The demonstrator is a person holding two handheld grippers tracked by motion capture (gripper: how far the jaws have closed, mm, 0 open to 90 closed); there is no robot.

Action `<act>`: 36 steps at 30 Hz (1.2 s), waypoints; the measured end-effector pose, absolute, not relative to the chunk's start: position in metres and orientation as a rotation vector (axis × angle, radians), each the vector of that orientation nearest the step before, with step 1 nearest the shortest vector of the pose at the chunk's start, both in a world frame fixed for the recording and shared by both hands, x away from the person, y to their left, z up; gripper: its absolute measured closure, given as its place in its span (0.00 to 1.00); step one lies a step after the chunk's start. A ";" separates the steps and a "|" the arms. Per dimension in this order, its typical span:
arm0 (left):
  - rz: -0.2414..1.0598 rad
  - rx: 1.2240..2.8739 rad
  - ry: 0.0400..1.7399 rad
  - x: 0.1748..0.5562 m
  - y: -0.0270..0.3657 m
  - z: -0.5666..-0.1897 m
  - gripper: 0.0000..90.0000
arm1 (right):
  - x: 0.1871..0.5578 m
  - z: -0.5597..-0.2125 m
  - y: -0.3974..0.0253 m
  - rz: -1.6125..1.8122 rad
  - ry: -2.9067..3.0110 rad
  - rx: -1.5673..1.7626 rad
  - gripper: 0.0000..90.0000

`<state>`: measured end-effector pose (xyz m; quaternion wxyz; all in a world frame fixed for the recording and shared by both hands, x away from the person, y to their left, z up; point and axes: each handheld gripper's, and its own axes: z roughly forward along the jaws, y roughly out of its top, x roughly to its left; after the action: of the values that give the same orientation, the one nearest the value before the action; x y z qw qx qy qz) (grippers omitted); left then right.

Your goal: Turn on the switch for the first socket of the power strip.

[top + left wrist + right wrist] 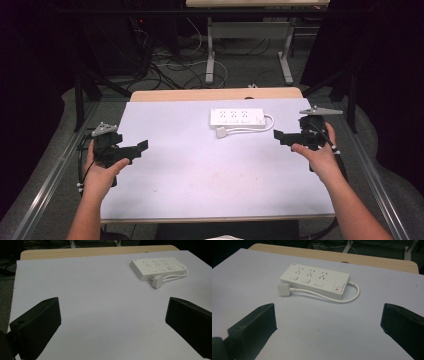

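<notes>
White sheeting covers the table [200,175], and a power strip [237,118] lies at its far side, its plug [220,132] loose just beside it. Left gripper [141,146] and right gripper [278,135] both hover wide open, empty. Grabbing the looped cord [352,296] could drag the strip sideways.

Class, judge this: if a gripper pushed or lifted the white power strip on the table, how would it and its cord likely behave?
The power strip looks like a rigid, flat plastic block, so it would probably slide, not roll or tip. Its cord loops loosely round to the plug, so it would likely flop and trail behind. The glossy casing may be slippery in the jaws.
</notes>
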<state>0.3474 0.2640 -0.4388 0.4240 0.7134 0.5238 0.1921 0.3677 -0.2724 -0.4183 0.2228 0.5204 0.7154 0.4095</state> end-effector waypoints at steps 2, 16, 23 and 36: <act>0.482 1.775 1.309 0.347 0.264 -0.439 0.00 | 0.362 -0.419 -0.274 1.126 1.973 1.439 0.00; 0.482 1.784 1.306 0.347 0.263 -0.440 0.00 | 0.338 -0.434 -0.293 1.085 1.942 1.498 0.00; 0.491 1.777 1.308 0.348 0.263 -0.440 0.00 | 0.337 -0.445 -0.310 1.075 1.901 1.552 0.00; 0.486 1.782 1.324 0.349 0.264 -0.443 0.00 | 0.339 -0.459 -0.341 1.048 1.799 1.664 0.00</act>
<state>0.3490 0.2642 -0.4429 0.4211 0.7113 0.5283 0.1940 0.3387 -0.3414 -0.4592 0.2359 0.6067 0.6559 0.3822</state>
